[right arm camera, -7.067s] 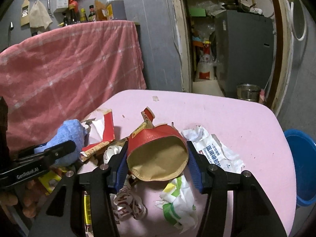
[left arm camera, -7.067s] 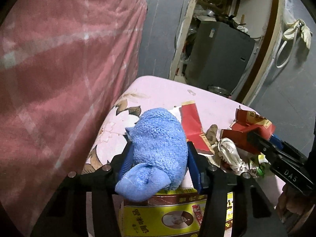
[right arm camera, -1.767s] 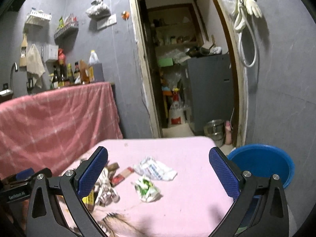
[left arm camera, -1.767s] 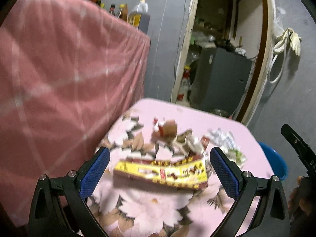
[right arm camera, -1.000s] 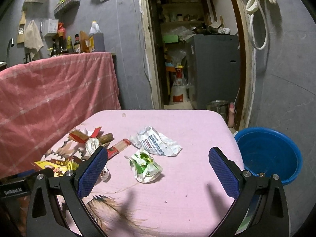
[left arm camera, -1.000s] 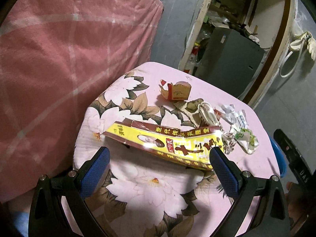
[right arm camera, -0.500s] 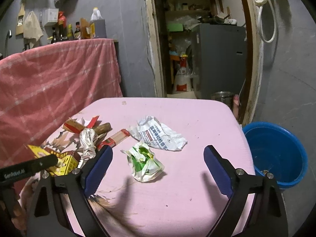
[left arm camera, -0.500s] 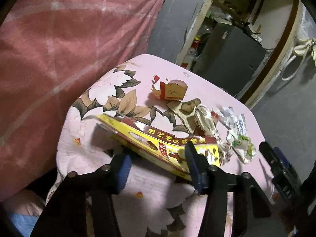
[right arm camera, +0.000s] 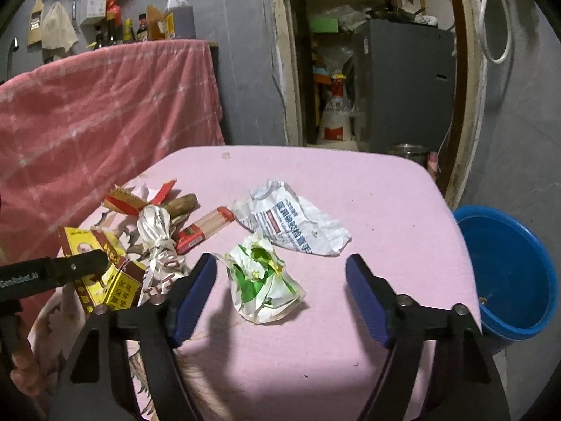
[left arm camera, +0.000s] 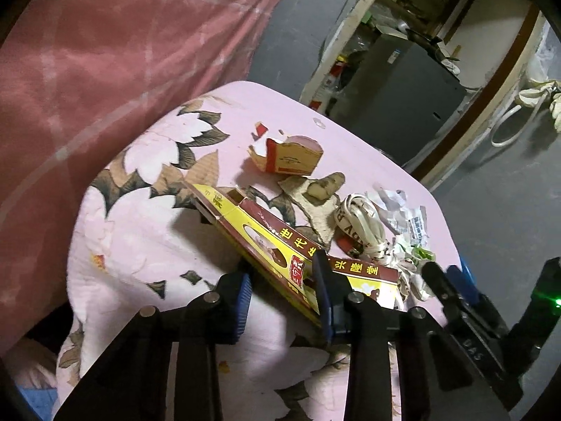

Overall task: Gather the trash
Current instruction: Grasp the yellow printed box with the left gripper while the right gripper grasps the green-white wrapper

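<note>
While I look along the left tool (left arm camera: 282, 289), its jaws have just been closing on the long yellow-and-red carton (left arm camera: 280, 249), and the pads now look pressed to its two faces, one end tipped up off the desk (left arm camera: 147, 231). Beyond it lie a torn red-and-tan box (left arm camera: 292, 156), a scrap of brown cardboard (left arm camera: 312, 207) with a knobbly brown lump on it, a bundle of white ribbon (left arm camera: 361, 224) and crumpled paper — all of it yet to be gathered. From the right wrist view, the right tool (right arm camera: 280, 286) has also just been narrowing, but its pads stand well clear on either side of the crumpled green-and-white wrapper (right arm camera: 263, 277), which sits between them on the pink cloth, untouched as far as I can see. Just behind it lies a crumpled white printed bag (right arm camera: 294, 224), and to the left a red-ended stick packet (right arm camera: 205, 228) beside the ribbon. Past the desk edge stands the blue basin (right arm camera: 508, 273) — I take it for the bin, and I can make out almost nothing in it. By my reckoning the job is early: one piece gripped, one about to be, the rest lying loose.
</note>
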Motion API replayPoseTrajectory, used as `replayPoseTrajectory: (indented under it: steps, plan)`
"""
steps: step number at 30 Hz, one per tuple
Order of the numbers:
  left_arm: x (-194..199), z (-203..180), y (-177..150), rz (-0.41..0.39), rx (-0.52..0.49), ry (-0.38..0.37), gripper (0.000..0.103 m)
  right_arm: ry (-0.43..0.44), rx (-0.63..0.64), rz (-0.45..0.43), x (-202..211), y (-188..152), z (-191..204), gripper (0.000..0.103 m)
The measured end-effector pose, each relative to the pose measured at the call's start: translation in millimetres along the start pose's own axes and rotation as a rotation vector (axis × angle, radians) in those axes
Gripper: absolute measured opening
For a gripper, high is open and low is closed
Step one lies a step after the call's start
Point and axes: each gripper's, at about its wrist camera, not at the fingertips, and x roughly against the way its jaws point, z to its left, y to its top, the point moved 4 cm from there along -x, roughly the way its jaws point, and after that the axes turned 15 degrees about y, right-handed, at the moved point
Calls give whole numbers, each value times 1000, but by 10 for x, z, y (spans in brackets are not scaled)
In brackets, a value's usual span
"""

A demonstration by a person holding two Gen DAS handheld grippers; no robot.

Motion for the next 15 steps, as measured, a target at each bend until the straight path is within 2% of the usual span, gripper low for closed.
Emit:
replayPoseTrajectory:
  steps: [2,4,5,6,7,11,15]
  plan:
    - [5,-15,20,4,-11,-11,26,4,-3,18,-44,-15,-10,67]
    - [19,-31,41,6,-27,-26,24,8,-7,32,-77,-29,-14,62]
    - [26,-46,49,8,-33,-35,23,11,-8,38,-90,-37,-18,55]
    - [38,-63,50,11,-39,-42,18,16,-12,46,-104,-49,-22,53]
    - [58,-85,46,11,-47,-47,14,25,-15,48,-110,-54,-20,53]
    - [148,-153,12,-5,-83,-57,12,34,-14,61,-119,-82,-6,51]
    - [179,-210,-44,3,-93,-70,11,49,-10,62,-97,-92,12,35]
